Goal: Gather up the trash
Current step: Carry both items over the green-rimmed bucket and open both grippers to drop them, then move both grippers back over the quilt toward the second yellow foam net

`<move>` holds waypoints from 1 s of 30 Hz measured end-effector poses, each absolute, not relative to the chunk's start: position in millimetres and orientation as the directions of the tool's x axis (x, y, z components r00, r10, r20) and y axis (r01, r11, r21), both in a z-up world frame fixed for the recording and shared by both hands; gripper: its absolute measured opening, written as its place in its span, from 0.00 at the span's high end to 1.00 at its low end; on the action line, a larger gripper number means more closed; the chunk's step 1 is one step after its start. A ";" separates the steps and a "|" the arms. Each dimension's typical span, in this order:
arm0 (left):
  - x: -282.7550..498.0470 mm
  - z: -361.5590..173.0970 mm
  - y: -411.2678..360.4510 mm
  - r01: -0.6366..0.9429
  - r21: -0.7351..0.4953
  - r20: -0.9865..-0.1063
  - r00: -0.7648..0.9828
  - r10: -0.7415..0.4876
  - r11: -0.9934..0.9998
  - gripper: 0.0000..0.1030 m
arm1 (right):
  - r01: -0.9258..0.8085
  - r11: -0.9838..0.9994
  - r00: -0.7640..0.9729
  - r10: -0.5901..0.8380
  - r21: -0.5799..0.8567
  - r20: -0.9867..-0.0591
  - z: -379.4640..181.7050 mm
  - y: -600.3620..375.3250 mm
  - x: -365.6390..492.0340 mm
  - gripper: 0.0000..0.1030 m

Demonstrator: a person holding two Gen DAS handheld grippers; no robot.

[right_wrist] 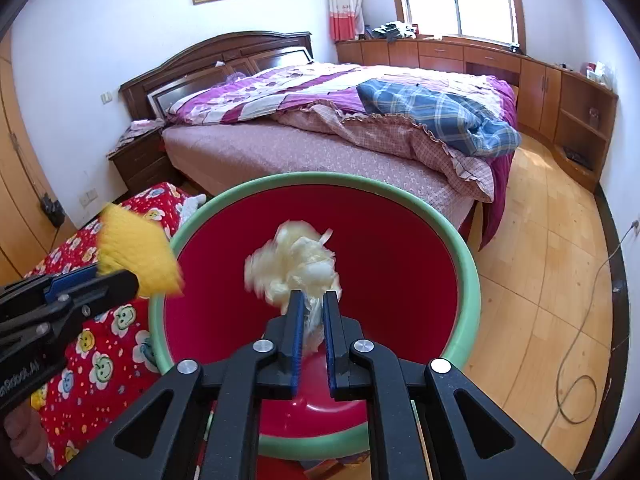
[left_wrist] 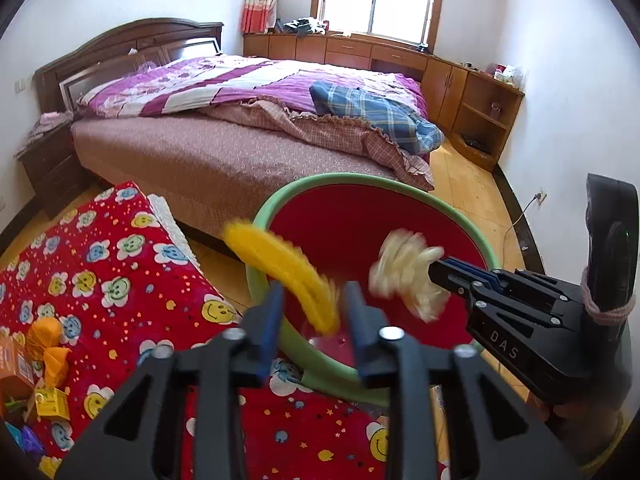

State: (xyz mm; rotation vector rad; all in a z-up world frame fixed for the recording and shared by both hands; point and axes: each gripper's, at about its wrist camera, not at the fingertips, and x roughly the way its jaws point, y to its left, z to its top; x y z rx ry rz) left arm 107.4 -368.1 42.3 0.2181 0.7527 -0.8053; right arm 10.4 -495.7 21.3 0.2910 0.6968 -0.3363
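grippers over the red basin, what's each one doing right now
Left gripper: jaws parted, yellow piece between them, grip cannot be told.
Right gripper: shut on the crumpled pale wad.

The right tool (left_wrist: 434, 270) bears the raised letters "DAS" on the side of its black body. On the left tool (right_wrist: 96, 276), white lettering is cut off at the frame's edge, and only "Robot" reads clearly.

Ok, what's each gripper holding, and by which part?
Right gripper pinches the cream wad by its lower end; left gripper is open, yellow strip loose between.
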 end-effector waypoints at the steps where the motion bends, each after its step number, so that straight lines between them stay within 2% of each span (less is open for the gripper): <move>1: 107.6 41.4 -367.4 0.717 -0.104 -0.685 0.451 -0.572 0.689 0.65 | 0.396 0.906 0.717 -0.204 0.148 -0.667 21.0 -495.7 11.0 0.89; 3: 108.3 40.5 -365.6 0.712 -0.111 -0.690 0.447 -0.569 0.694 0.65 | 0.399 0.905 0.722 -0.210 0.148 -0.660 21.8 -494.8 9.8 0.80; 7: 108.2 41.8 -360.0 0.697 -0.116 -0.689 0.457 -0.563 0.707 0.64 | 0.392 0.907 0.730 -0.207 0.151 -0.651 24.1 -492.0 7.9 0.73; 9: 107.2 43.4 -355.4 0.688 -0.121 -0.688 0.460 -0.560 0.715 0.61 | 0.392 0.908 0.733 -0.209 0.151 -0.647 25.9 -490.3 7.2 0.62; 15: 102.2 50.3 -334.4 0.654 -0.125 -0.686 0.486 -0.541 0.746 0.58 | 0.384 0.908 0.758 -0.205 0.168 -0.620 36.4 -475.5 -0.7 0.48; 20: 98.7 56.1 -308.6 0.615 -0.139 -0.676 0.513 -0.528 0.776 0.55 | 0.370 0.912 0.773 -0.195 0.179 -0.604 46.4 -457.3 -6.2 0.41; 30: 87.6 64.6 -250.5 0.525 -0.169 -0.663 0.566 -0.490 0.834 0.54 | 0.319 0.928 0.797 -0.154 0.191 -0.584 59.5 -416.9 -15.1 0.39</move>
